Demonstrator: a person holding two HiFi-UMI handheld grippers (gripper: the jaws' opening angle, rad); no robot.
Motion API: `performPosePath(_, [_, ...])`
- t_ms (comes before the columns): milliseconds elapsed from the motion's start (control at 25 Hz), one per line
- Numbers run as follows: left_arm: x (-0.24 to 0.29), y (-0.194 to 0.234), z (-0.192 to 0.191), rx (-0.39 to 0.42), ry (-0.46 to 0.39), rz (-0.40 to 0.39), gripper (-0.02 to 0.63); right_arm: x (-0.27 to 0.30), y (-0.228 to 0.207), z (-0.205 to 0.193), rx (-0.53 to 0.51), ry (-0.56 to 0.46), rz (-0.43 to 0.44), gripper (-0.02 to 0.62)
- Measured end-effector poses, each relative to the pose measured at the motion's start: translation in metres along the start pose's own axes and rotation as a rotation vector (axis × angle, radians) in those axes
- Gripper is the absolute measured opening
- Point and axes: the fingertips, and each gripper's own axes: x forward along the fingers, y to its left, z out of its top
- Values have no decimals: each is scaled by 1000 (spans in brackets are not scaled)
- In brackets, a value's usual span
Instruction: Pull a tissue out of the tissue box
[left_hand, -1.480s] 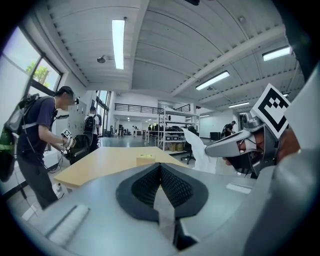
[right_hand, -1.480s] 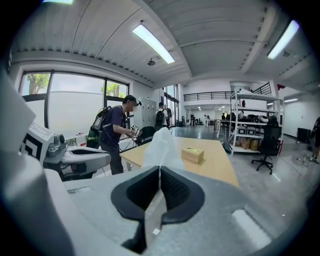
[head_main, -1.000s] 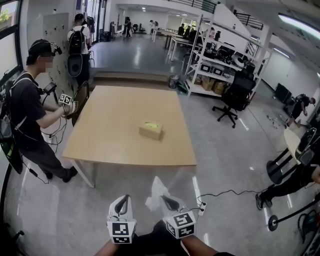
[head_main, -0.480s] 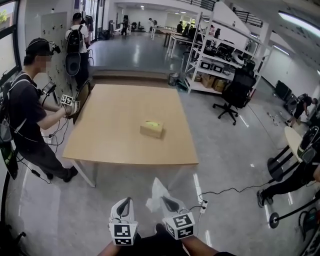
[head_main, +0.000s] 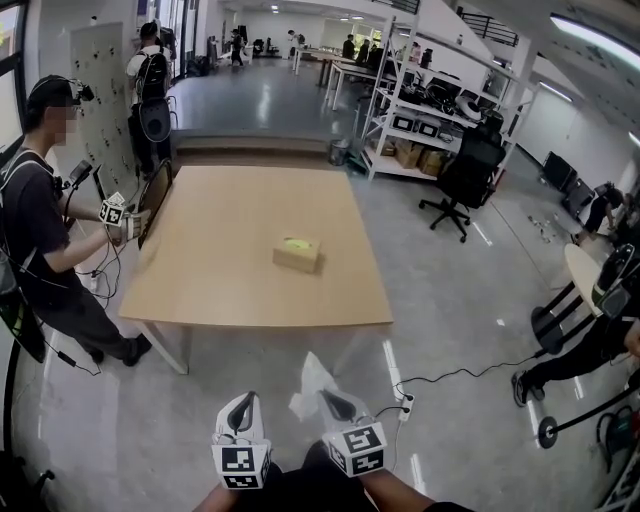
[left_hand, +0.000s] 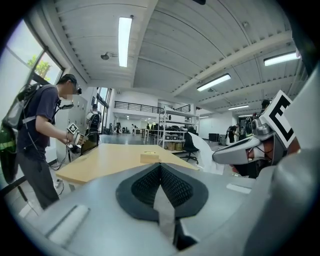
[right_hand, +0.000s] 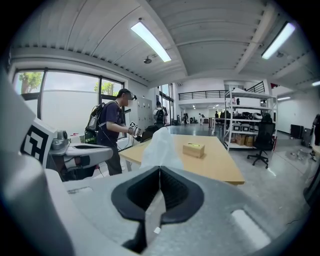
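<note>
Both grippers showed low in the head view, the right gripper (head_main: 335, 402) pinching a white tissue (head_main: 310, 385) that stood up from its tips, with the tissue box (head_main: 298, 254) on the table (head_main: 220, 300) well ahead of it, so the pull looked done. In the left gripper view the left gripper (left_hand: 160, 166) was closed on nothing. The right gripper view confirmed jaws clamped on the tissue; next, I judged, it only needed setting down.

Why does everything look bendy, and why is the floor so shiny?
Both gripper views: a wide-angle lens gives black round corners and a bent ceiling. Head view: the shelves lean, and the polished floor mirrors the light, so that is glare.
</note>
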Motion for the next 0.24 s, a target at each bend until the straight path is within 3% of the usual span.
performPosePath(240, [8,4,0,1,7,2,18,9,-3,5,-5,2,2,-6])
